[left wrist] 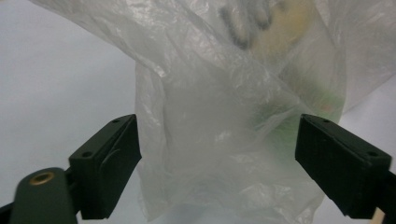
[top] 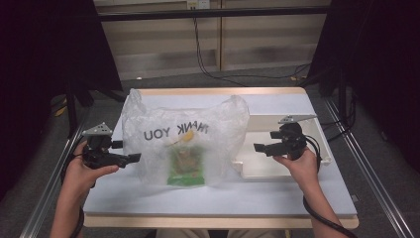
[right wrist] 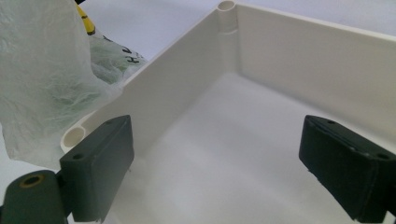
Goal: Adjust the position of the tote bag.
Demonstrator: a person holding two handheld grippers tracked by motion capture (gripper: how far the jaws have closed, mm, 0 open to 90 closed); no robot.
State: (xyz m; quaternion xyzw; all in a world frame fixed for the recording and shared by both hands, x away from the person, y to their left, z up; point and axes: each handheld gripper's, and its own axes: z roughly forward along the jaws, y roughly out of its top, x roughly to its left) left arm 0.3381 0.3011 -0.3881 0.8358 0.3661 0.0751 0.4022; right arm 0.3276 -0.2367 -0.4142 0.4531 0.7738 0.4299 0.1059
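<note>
The plastic bag (top: 185,144) was laid mid-table, between the grippers. The left gripper (top: 133,158), jaws spread and gripping nothing, was nearer, apparently at the bag's edge. The right gripper (top: 258,148), likewise released, was held over the white tray (top: 257,171).

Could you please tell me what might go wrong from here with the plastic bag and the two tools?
1. The left tool stands open around thin crinkled film of the plastic bag; closing could pinch one layer and tear it.
2. The green packet inside could slide when the bag lifts.
3. The right tool hovers over the white tray and may knock its wall.
</note>
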